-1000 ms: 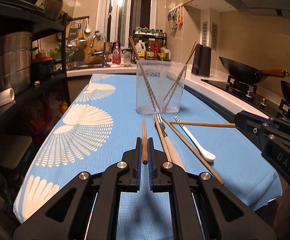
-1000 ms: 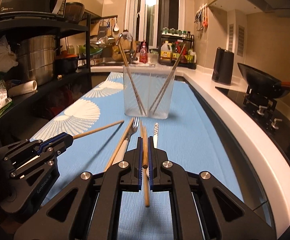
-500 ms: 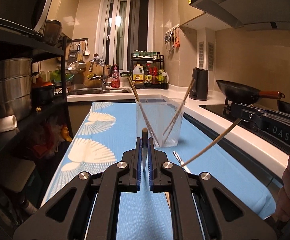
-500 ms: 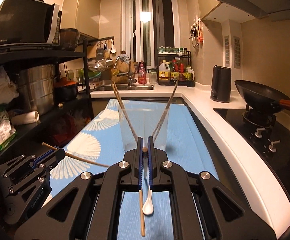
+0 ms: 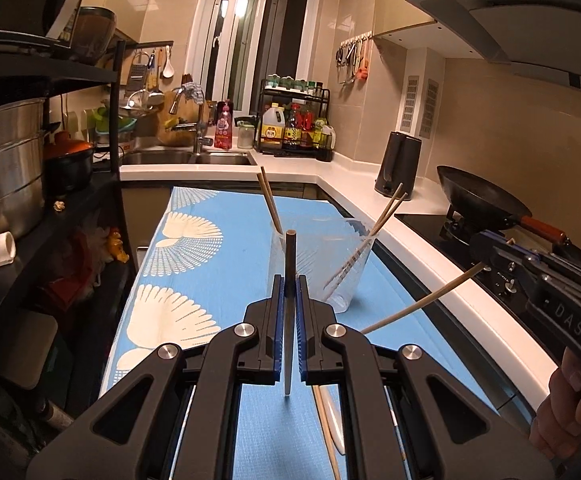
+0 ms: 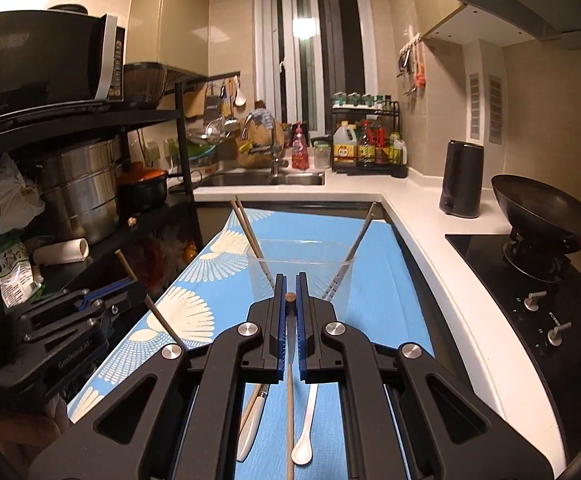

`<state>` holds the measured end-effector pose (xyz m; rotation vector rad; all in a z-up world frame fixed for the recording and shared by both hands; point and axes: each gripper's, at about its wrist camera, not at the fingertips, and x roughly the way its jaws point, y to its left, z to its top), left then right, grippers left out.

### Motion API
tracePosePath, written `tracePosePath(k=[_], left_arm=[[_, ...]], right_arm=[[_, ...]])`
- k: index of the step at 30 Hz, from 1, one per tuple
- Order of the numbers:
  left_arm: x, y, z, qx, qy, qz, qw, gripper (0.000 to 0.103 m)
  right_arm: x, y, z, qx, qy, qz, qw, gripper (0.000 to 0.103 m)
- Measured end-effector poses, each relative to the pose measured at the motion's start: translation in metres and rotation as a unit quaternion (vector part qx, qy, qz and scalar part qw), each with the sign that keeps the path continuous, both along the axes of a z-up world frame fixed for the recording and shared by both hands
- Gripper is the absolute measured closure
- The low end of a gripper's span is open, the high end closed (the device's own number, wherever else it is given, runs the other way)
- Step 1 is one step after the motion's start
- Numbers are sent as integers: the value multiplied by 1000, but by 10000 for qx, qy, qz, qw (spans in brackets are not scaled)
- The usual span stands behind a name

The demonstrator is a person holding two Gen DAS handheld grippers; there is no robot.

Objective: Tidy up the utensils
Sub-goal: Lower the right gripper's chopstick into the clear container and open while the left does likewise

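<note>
now each hand carries one chopstick clear of the blue cloth (image 6: 386, 272), and the step in hand looks like dropping both into the clear cup (image 6: 302, 276) that stands just beyond the fingertips. the left gripper (image 5: 290, 292) is clamped on a dark-tipped chopstick (image 5: 290, 256) whose long axis runs nearly upright, blunt end above the jaws and thin end hanging below them. the right gripper (image 6: 290, 292) is clamped on its own chopstick (image 6: 289, 420), gripped near the blunt top, with the long shaft hanging down toward the cloth; in the left view it slants down and to the left. to do this well, i would bring each thin end over the cup's rim first, keep the stick steep, and steer between the chopsticks already leaning inside against the left and right walls, since a knock could tip the light cup. release only once the tip is well inside. a white spoon (image 6: 303, 446) and a white-handled fork (image 6: 250, 432) lie on the near cloth, waiting.
</note>
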<state>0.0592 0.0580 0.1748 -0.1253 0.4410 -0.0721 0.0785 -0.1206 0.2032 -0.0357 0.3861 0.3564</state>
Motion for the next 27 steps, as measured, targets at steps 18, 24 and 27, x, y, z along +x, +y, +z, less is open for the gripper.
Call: tracePosePath(k=[18,24,27], left_arm=[[40,12,42,-335,549,-189,9977,97],[58,16,69,-335,573,-277,9974,97],[66,17,93,-316,389,-358,9981,97]], right_arm=[[46,-2,46,-168,667,228,9974,98],[58,0,78,-190,544,294,9979,98],[66,0,101,-61,450,359,9983,98]])
